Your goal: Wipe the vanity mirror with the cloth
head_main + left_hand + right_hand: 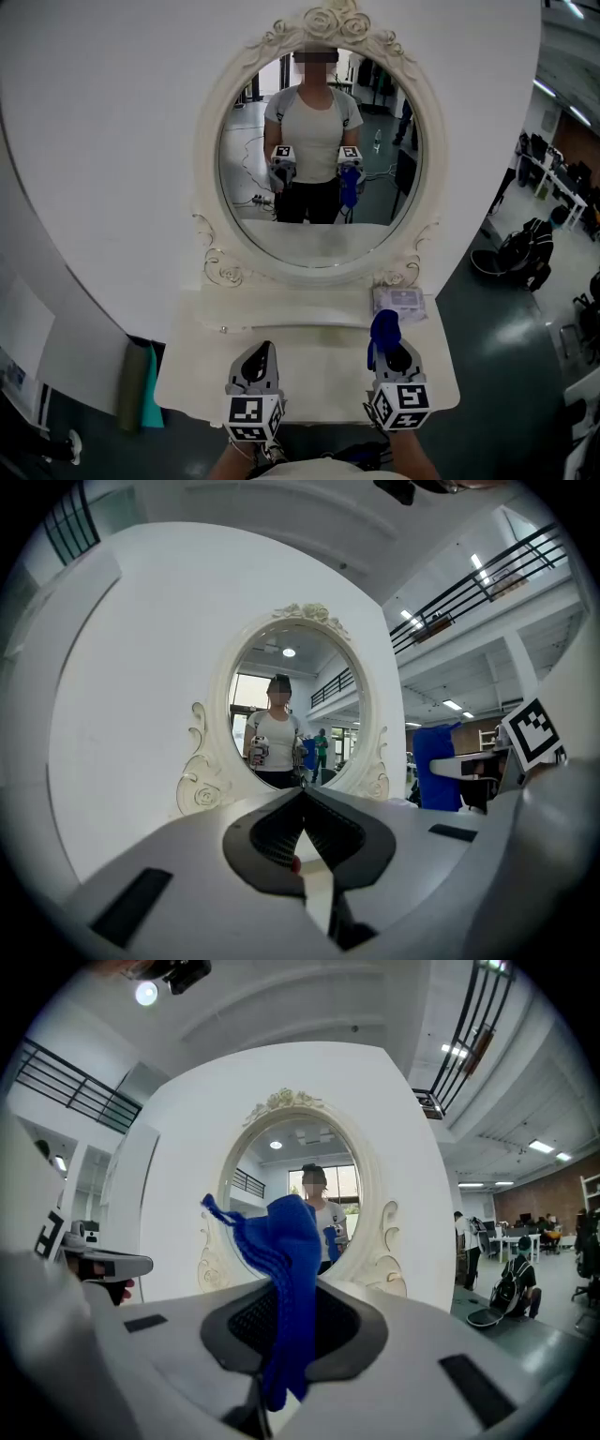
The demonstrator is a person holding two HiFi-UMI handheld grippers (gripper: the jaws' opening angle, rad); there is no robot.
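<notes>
We hold both tools low over the cream vanity table (202, 375), well short of the glass. The right gripper (286, 1293) is clamped on the cloth (284, 1241), a bright blue piece with a ribbed, knitted weave. It is bunched into a narrow wad that stands up out of the jaws, with one corner poking off to the side and a short tail hanging below the pinch. The left gripper (302, 797) has its jaws pressed together with nothing between them. The vanity mirror (319, 159) stands upright at the back of the table against a white panel (112, 141). It is oval, in a cream frame with carved roses on top and scrollwork at the lower sides. Its glass reflects a person holding both tools, with the blue cloth at one. A flat packet (403, 302) lies by the mirror's base, just beyond the cloth.
</notes>
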